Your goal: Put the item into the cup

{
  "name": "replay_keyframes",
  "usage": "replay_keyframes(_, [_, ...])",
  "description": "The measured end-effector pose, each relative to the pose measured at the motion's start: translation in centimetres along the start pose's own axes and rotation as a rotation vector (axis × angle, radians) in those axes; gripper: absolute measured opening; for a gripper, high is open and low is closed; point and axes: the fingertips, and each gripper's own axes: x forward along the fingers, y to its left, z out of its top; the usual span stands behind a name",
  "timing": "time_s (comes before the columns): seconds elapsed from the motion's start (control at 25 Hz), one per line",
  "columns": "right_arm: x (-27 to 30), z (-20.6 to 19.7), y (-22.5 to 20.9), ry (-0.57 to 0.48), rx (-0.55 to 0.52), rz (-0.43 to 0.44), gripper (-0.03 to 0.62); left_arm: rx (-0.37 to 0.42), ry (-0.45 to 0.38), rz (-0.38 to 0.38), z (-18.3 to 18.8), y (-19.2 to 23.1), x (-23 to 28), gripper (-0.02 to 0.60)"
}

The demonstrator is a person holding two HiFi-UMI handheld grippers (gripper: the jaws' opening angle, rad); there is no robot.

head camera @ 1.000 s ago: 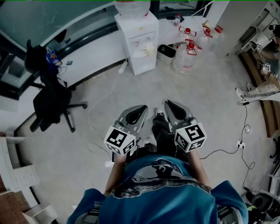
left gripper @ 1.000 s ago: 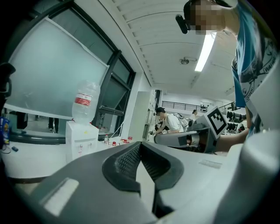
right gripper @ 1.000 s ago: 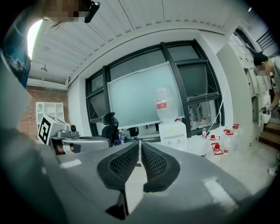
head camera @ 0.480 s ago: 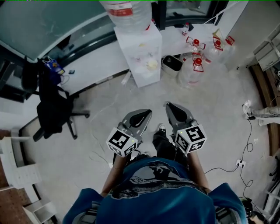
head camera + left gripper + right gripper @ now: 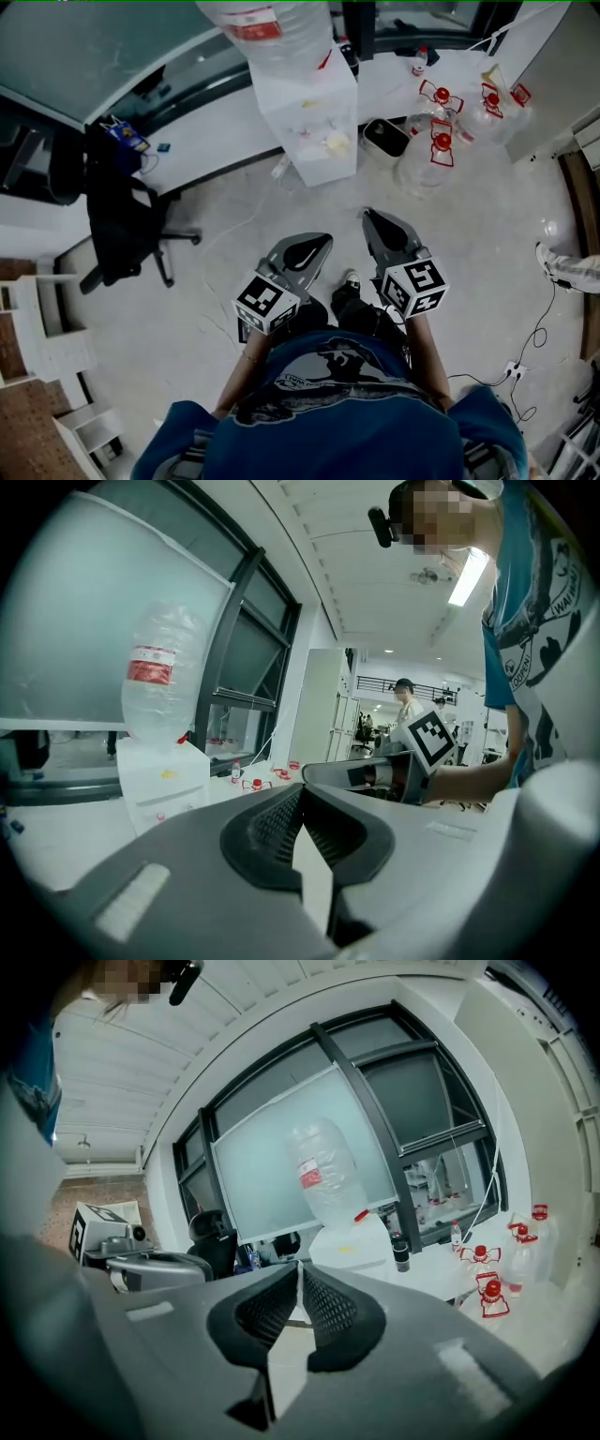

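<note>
No cup and no item to put in it shows in any view. In the head view, both grippers are held out in front of the person's body above a grey floor. My left gripper (image 5: 319, 244) has its jaws together with nothing between them, as the left gripper view (image 5: 302, 789) confirms. My right gripper (image 5: 373, 219) is likewise shut and empty, its tips meeting in the right gripper view (image 5: 299, 1266). Each carries a marker cube (image 5: 267, 303) at its rear.
Ahead stands a white water dispenser (image 5: 314, 112) with a large clear bottle (image 5: 272, 28) on top. Water jugs with red caps (image 5: 439, 155) sit to its right. A black office chair (image 5: 127, 230) stands left, white shelving (image 5: 47, 342) at the near left, cables (image 5: 525, 361) at right.
The person has walked forward: the water dispenser and jugs have come nearer and slid down-right in the head view. Both grippers keep the same pose, jaws unchanged.
</note>
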Motion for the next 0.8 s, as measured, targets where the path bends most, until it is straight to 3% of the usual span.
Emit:
replay_keyframes(0.4, [2.9, -1.2, -0.5, 0.027, 0.06, 0.034, 0.021, -0.012, 0.054, 0.043, -0.4, 2.7, -0.2, 0.012])
replay_keyframes(0.68, [5.5, -1.5, -2.1, 0.033, 0.095, -0.041, 0.021, -0.041, 0.035, -0.055, 0.3, 6.1, 2.1, 0.012])
replay_keyframes(0.8, [7.6, -1.4, -3.1, 0.031, 0.11, -0.081, 0.021, -0.015, 0.049, -0.091, 0.7, 8.8, 3.0, 0.012])
